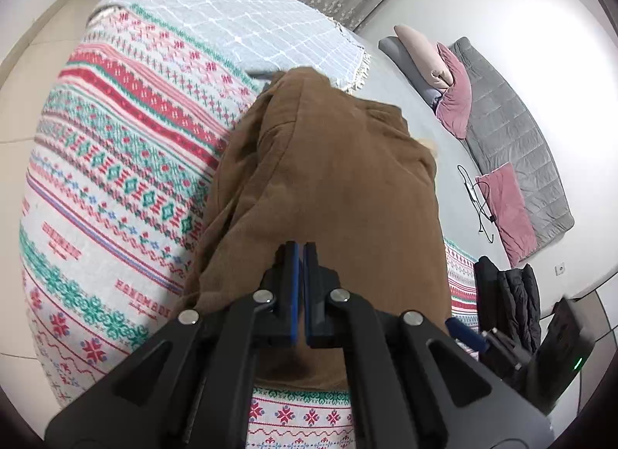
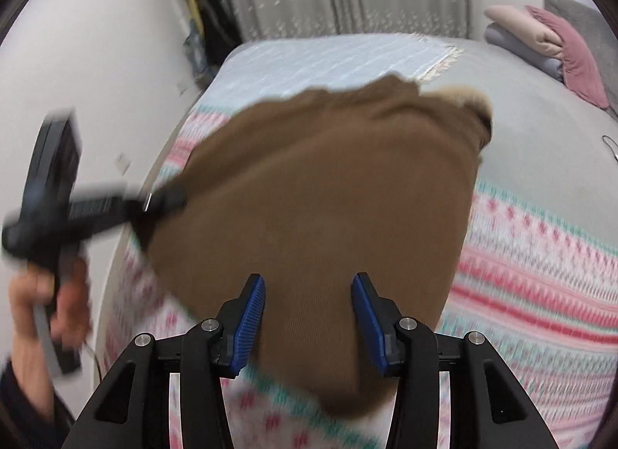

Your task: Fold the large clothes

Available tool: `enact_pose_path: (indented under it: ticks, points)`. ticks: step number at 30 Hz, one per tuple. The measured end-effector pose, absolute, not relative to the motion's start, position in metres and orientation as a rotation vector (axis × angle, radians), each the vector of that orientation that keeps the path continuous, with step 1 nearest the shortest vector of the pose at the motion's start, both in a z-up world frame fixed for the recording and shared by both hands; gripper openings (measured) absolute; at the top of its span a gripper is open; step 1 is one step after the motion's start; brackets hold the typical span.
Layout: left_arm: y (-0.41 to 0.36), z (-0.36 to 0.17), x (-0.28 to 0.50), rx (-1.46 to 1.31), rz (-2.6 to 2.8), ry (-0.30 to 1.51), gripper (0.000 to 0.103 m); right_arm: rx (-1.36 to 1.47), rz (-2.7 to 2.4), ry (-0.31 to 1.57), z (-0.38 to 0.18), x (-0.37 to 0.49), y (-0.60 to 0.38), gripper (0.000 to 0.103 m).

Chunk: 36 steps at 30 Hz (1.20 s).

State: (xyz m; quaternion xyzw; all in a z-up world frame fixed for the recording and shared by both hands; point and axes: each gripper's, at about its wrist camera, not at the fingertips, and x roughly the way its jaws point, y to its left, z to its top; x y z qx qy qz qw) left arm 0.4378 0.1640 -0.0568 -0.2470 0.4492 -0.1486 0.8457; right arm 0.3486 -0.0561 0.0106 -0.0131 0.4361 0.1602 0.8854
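A large brown garment [image 1: 332,178] lies on the patterned blanket [image 1: 116,163] on the bed, partly folded with bunched folds along its left side. It also shows in the right wrist view [image 2: 320,194]. My left gripper [image 1: 300,252] is shut above the garment's near part; whether cloth is pinched between the pads is hidden. In the right wrist view the left gripper [image 2: 170,194] touches the garment's left edge. My right gripper [image 2: 309,294] is open and empty, its blue pads [image 2: 251,317] spread over the garment's near edge.
A light blue checked throw [image 1: 247,12] lies at the bed's far end. Pink and grey pillows [image 1: 452,74] and a grey quilt [image 1: 513,147] sit on the right, with a black cable [image 1: 479,198]. A black jacket [image 1: 510,298] lies at the right edge.
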Motion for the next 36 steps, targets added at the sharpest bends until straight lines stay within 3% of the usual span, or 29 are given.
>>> enact_pose_path:
  ticks: [14,19,23,25,27,36]
  points:
    - [0.178,-0.054,0.425,-0.562,-0.329,0.978,0.004,0.022,0.275,0.871,-0.018,0.336,-0.054,0.047]
    - [0.202,-0.048,0.409,-0.634,-0.399,0.956,0.032,0.025,0.239,0.823,-0.020,0.329,-0.051,0.047]
    - [0.216,-0.043,0.400,-0.637,-0.323,0.937,0.040,0.023,0.226,0.803,-0.021,0.326,-0.049,0.047]
    - [0.223,-0.039,0.395,-0.612,-0.214,0.917,0.081,0.024,0.231,0.798,-0.021,0.326,-0.051,0.047]
    - [0.224,-0.040,0.391,-0.608,-0.222,0.890,0.082,0.033,0.234,0.790,-0.021,0.325,-0.053,0.047]
    - [0.191,-0.087,0.411,-0.627,-0.268,1.091,0.082,0.073,0.289,0.775,-0.019,0.319,-0.064,0.047]
